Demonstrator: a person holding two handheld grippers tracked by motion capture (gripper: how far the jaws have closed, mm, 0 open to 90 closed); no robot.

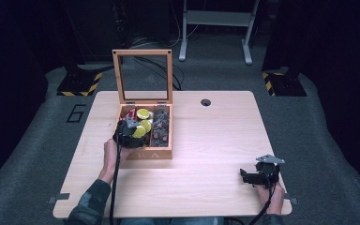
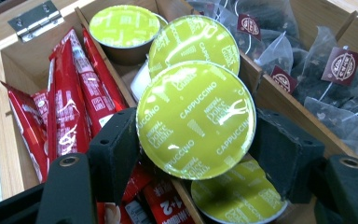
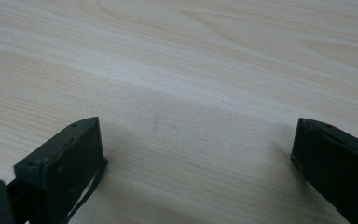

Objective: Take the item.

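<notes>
A: The left gripper (image 2: pixel 196 154) is seen down in the box (image 1: pixel 166 153), its jaws closed on a green capsule (image 2: pixel 196 120), one pad at each side of the rim.

B: So a pick-up is judged to be in hand, capsule gripped but not yet lifted clear?

A: That is how it is read. The capsule is held over the middle compartment, above another capsule (image 2: pixel 235 193), with two more (image 2: pixel 193 39) stacked behind.

B: And what is called for next?

A: A straight lift, it is thought. Red sachets (image 2: pixel 70 107) are packed just beside the left jaw, a wooden divider (image 2: pixel 279 100) runs close under the right one, and tea bags (image 2: pixel 328 70) lie beyond it. Little sideways room is offered.

B: The lid (image 1: pixel 143 77)?

A: Stood upright at the back edge, so a rise toward the person is favoured.

B: And the right gripper (image 1: pixel 253 177)?

A: Rested near the table (image 1: pixel 215 136) corner, jaws spread wide with nothing between them, bare wood all around.
</notes>
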